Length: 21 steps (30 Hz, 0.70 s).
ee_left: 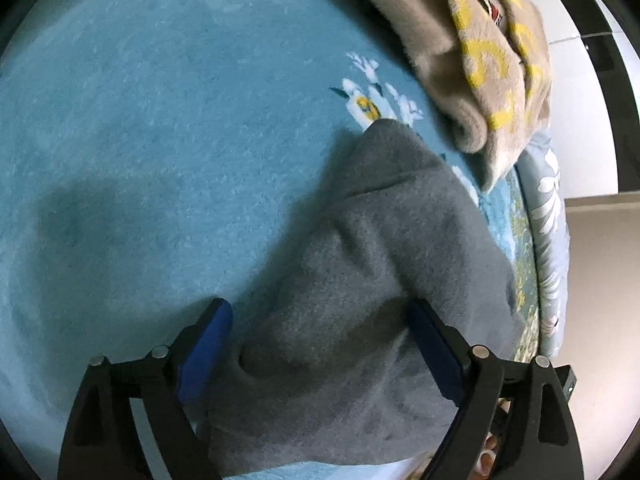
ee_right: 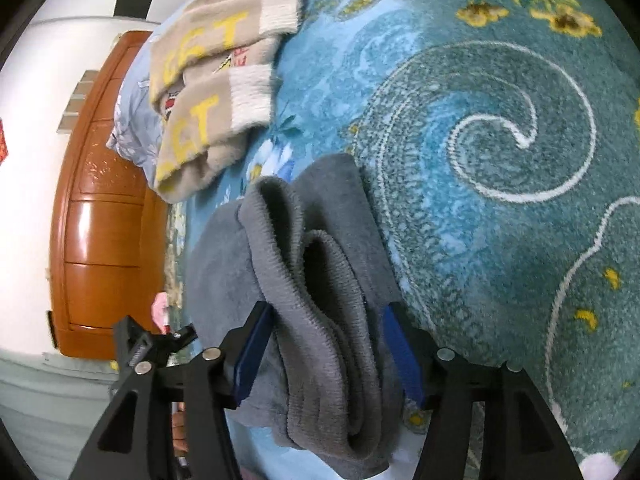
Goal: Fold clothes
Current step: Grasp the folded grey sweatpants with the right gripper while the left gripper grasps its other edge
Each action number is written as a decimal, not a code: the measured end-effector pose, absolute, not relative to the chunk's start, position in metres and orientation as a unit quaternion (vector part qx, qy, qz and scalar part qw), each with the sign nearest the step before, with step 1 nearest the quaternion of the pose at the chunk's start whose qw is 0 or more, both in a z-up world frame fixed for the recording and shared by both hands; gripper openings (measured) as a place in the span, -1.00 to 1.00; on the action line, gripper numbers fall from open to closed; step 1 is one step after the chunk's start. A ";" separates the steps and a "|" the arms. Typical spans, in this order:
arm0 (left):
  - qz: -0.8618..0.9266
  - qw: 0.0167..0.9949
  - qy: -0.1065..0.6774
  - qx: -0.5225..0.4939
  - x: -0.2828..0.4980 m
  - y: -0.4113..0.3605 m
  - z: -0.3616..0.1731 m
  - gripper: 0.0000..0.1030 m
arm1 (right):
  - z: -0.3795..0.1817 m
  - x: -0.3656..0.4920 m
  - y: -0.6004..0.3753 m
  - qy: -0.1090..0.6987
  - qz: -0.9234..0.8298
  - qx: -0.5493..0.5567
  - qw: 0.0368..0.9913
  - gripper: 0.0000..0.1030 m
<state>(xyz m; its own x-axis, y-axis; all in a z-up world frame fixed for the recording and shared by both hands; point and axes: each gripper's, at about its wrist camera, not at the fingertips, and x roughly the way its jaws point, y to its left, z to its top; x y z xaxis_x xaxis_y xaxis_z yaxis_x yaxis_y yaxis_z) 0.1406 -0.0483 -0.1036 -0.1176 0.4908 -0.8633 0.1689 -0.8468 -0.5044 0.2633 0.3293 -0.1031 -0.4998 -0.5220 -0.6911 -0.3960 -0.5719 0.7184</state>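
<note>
On the floral blue blanket (ee_right: 500,152), we straddle the bunched grey fleece garment (ee_right: 320,300) with our right gripper (ee_right: 328,340) and left gripper (ee_left: 320,344), jaws spread wide, unclamped, so loose layers may slip toward the folded beige sweater (ee_right: 200,100).

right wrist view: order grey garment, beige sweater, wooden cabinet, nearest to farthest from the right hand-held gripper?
From the right hand-held gripper:
1. Grey garment: bunched between its fingers.
2. Beige sweater: folded, ahead and to the left, on the blue blanket.
3. Wooden cabinet: far left, beyond the bed's edge.
</note>
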 end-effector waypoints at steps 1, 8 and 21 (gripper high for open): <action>0.704 0.116 -0.251 -0.654 0.141 -0.048 -0.103 0.68 | -0.102 0.263 0.327 -0.456 -0.737 0.498 0.039 0.21; 0.699 0.102 -0.274 -0.653 0.149 -0.060 -0.099 -0.32 | -0.100 0.270 0.330 -0.494 -0.719 0.490 0.007 -0.36; 0.747 0.124 -0.218 -0.616 0.175 -0.047 -0.051 -0.78 | -0.057 0.279 0.321 -0.461 -0.751 0.472 0.027 -0.66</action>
